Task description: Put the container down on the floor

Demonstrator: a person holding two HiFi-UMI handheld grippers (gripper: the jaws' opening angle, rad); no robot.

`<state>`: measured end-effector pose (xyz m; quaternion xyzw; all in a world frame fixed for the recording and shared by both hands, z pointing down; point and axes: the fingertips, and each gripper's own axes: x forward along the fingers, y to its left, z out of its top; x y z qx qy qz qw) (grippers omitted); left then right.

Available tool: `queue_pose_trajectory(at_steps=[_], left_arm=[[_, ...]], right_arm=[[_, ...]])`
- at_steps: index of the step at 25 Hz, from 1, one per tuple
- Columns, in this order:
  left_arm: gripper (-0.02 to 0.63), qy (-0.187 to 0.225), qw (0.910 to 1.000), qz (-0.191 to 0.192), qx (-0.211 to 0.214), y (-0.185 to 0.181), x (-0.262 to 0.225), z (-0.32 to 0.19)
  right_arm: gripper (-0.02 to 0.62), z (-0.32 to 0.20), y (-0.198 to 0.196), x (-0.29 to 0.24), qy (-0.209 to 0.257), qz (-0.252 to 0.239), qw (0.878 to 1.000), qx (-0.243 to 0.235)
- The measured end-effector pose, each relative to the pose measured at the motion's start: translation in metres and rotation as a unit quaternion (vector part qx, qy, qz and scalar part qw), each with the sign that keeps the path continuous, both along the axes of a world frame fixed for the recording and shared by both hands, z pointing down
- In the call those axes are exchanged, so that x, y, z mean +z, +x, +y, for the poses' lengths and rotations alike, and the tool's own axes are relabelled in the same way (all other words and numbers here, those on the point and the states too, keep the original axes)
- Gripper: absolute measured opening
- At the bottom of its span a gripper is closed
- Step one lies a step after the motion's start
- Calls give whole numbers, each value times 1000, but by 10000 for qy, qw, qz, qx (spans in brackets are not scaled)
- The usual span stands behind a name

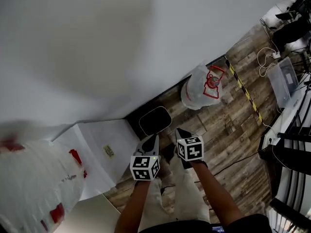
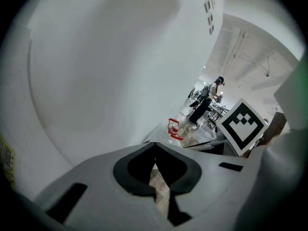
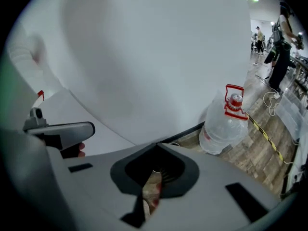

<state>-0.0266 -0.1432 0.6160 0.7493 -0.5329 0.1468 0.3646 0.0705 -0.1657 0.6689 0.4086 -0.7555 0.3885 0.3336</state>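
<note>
Container point(image 1: 201, 87), red-capped, stands on floor point(image 1: 233, 130); box label point(image 1: 108, 151) unreadable.

legible text: none | small label point(image 1: 108, 151) on white board point(image 1: 99, 130): print too small to read

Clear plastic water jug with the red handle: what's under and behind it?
The clear plastic water jug stands on the wood-plank floor, a white wall with a dark skirting strip behind it. The floor beneath its base is covered.
</note>
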Motion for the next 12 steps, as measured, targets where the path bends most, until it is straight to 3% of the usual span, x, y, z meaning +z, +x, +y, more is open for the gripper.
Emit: queue_pose_trajectory(at_steps=[12], left_arm=[[17, 466, 9988, -58, 171, -1, -113, 10]], right_arm=[[29, 1, -11, -127, 632, -361, 9973, 64]])
